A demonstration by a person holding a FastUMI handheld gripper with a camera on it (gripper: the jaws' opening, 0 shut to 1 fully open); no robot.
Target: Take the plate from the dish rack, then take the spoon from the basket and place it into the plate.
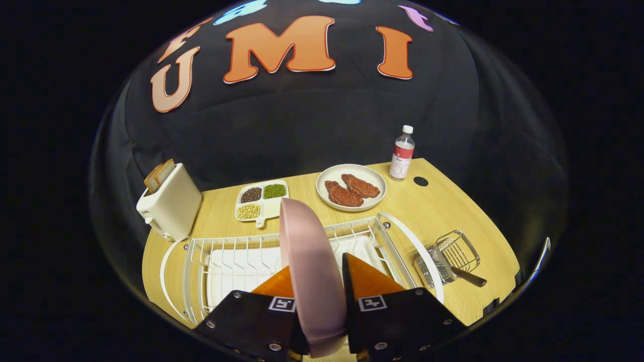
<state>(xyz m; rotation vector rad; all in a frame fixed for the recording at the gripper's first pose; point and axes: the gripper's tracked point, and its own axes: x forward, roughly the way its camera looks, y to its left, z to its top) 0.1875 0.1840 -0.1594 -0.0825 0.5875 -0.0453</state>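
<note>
The gripper (319, 281) clamps the plate (312, 271) edge-on between both fingers (above the rack (236, 261)). Basket (450, 256) with spoon (468, 276) sits off right.

A light wood-grain tabletop (443, 211) with rounded corners stands against the booth wall (302, 125), a black cloth hanging in soft folds. A round dark grommet hole (420, 181) is set near the far right corner of the tabletop. Illumination is even across the wood surface; the surroundings beyond the tabletop are dark.
</note>
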